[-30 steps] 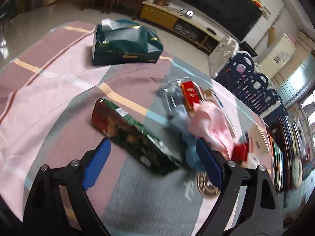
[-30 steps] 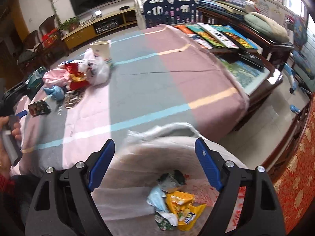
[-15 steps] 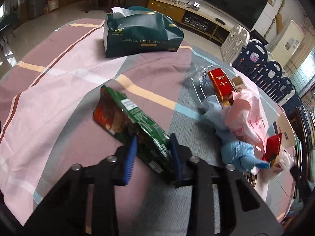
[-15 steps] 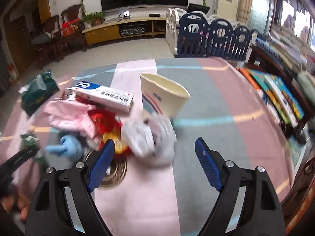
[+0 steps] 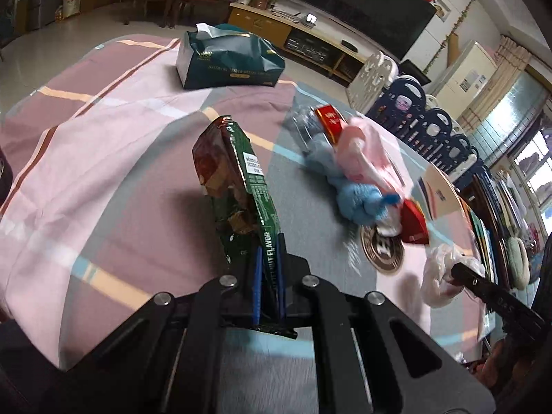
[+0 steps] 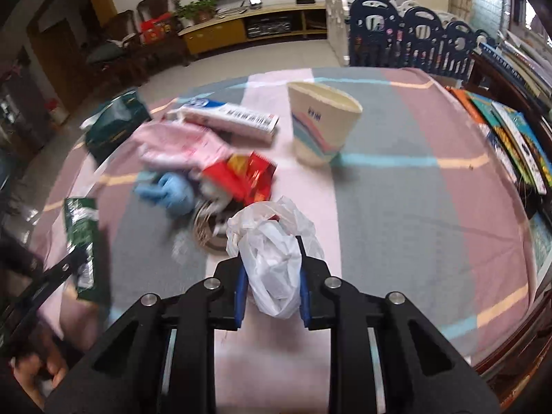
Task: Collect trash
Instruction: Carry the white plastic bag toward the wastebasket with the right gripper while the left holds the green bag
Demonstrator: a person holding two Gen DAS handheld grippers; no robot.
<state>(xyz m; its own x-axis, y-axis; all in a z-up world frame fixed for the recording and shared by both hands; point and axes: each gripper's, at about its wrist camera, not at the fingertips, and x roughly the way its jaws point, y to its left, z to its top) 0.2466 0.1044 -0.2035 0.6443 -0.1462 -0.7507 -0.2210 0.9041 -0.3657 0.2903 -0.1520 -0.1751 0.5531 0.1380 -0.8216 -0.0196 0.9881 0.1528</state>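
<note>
The left gripper (image 5: pixel 268 269) is clamping its blue pads tight on the lower end of a green snack wrapper (image 5: pixel 238 186), which is standing up above the striped tablecloth (image 5: pixel 103 158). The right gripper (image 6: pixel 270 277) is pinching a crumpled white plastic bag (image 6: pixel 272 241), apparently just above the cloth, near the remaining trash pile (image 6: pixel 207 169).

A snack wrapper (image 5: pixel 241 193) stands up from the left gripper (image 5: pixel 268 286), clamped between its jaws above the counter (image 5: pixel 103 158). Behind it lies a tissue pack (image 5: pixel 227 60). To its right sits a heap of litter (image 5: pixel 362 179). In the right wrist view, a plastic bag (image 6: pixel 272 252) sits pinched in the right gripper (image 6: pixel 270 293), the heap behind it to the left, and a paper cup (image 6: pixel 319 127) behind it to the right.
</note>
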